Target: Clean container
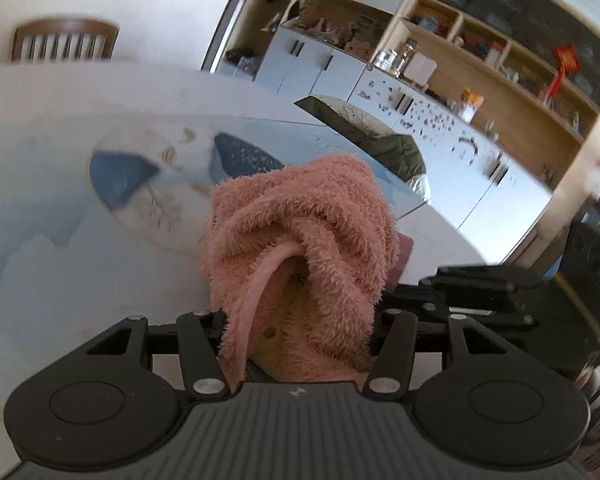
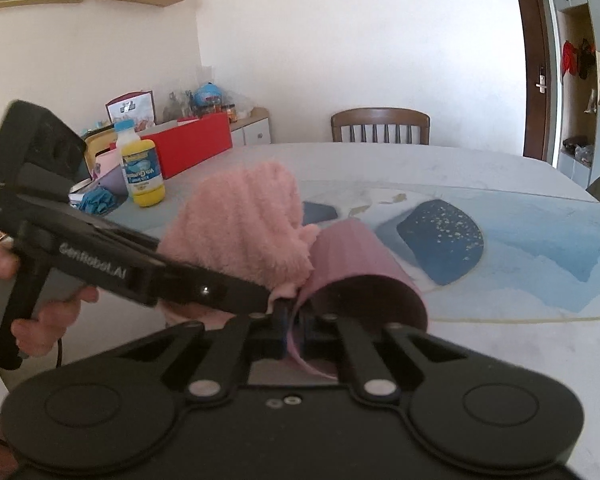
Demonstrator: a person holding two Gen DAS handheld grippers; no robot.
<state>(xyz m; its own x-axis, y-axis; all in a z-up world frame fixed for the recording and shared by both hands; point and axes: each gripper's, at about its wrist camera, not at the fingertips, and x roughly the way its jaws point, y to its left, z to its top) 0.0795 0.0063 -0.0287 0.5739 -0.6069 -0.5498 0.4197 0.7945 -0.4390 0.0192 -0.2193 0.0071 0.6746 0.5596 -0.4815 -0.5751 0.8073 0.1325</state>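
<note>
A fluffy pink towel (image 1: 296, 232) is bunched between the fingers of my left gripper (image 1: 300, 312), which is shut on it and hides its fingertips. In the right wrist view the towel (image 2: 240, 224) presses against the left outer side of a pink ribbed container (image 2: 356, 260). The container is held tilted on its side, its dark opening facing the camera. My right gripper (image 2: 294, 324) is shut on the container's near rim, one finger inside and one outside. Only a sliver of the container (image 1: 405, 254) shows behind the towel in the left wrist view.
The table (image 2: 480, 176) carries a blue and white patterned cloth (image 2: 540, 248). At its far left stand a yellow bottle (image 2: 143, 168), a red box (image 2: 192, 148) and blue gloves (image 2: 98, 200). A wooden chair (image 2: 380, 124) is behind. A hand (image 2: 40, 320) holds the left gripper's handle.
</note>
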